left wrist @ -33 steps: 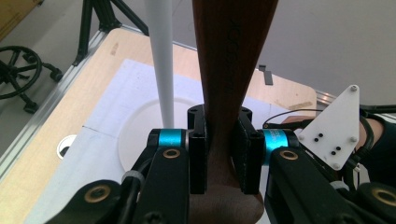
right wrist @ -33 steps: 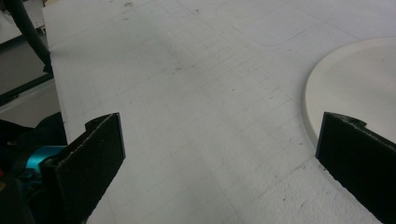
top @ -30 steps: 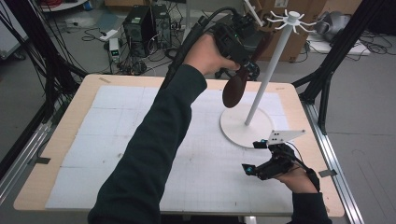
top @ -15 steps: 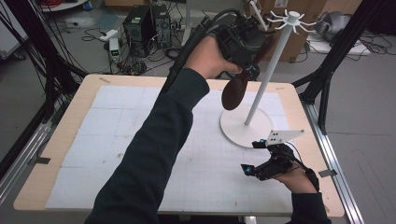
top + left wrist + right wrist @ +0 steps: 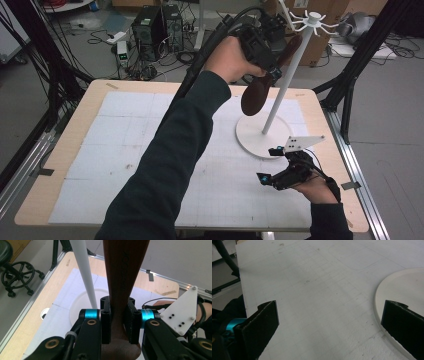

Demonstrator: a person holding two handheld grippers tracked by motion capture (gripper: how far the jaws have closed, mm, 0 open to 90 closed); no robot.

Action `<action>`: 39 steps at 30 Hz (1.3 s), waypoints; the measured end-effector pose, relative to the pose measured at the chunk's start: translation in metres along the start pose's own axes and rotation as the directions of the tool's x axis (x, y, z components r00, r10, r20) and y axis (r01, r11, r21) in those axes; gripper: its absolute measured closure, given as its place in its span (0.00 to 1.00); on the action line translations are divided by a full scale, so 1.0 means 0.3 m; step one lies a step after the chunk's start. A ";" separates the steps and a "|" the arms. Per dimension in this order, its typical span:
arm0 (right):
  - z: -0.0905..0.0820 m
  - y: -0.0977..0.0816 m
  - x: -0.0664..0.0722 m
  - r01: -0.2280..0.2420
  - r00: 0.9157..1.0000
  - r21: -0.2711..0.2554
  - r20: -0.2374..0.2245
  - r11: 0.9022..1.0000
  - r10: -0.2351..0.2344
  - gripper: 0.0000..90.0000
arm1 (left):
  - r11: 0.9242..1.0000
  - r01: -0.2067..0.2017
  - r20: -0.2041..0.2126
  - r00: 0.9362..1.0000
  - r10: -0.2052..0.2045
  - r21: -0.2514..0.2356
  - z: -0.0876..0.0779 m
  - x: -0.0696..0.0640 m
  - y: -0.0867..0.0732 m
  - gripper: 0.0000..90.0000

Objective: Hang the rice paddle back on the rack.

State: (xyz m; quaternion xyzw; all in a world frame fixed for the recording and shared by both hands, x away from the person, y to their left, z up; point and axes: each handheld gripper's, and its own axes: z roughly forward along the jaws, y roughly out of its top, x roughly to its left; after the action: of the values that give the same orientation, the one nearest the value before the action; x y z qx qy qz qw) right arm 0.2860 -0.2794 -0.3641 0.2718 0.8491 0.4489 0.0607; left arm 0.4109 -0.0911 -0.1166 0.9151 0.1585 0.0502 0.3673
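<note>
- Jaws of the left gripper point(image 5: 119, 322) are clamped from both sides on the narrow neck of a dark brown wooden spoon point(image 5: 123, 272), where the handle widens into the bowl.
- Seen in the left gripper view, the spoon's flat handle runs straight up from between the black pads, and its rounded bowl end bulges out below them.
- From the high view, the left gripper point(image 5: 274, 76) is raised well above the worktop, with the spoon point(image 5: 257, 95) hanging slantwise: bowl down, handle up, crossing in front of the pole.
- That pole belongs to a white hook stand with a round base point(image 5: 277, 95); the spoon lies close beside it, though whether they touch I cannot tell.
- At the pole's top a ring of short white prongs spreads out, above the spoon's upper end.
- The stand's round base rests on a white gridded mat point(image 5: 125, 145) towards the far right corner of the pale wooden worktop point(image 5: 80, 100).
- Near the worktop's near right corner, the right gripper point(image 5: 280, 175) sits low over the mat, just short of the base.
- Its jaws stand wide apart with nothing between them; the right gripper view shows one pad over the mat point(image 5: 312, 290) and the other at the rim of the base point(image 5: 402, 287).
</note>
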 end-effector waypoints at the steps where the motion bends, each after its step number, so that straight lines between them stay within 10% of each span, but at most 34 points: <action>1: -0.001 0.001 -0.002 0.009 1.000 0.000 -0.001 1.000 -0.009 0.00 | 1.000 0.002 -0.002 1.000 -0.002 -0.005 -0.002 0.001 0.003 0.86; 39: 0.017 0.025 -0.016 0.021 1.000 -0.009 -0.017 1.000 -0.021 0.00 | 0.998 0.049 -0.008 0.999 -0.049 -0.033 0.040 0.100 0.044 0.86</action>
State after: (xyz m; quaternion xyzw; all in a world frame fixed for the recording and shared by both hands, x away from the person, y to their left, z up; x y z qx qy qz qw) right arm 0.2948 -0.2748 -0.3617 0.2588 0.8504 0.4543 0.0594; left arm 0.4452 -0.0983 -0.1169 0.9047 0.1814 0.0476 0.3825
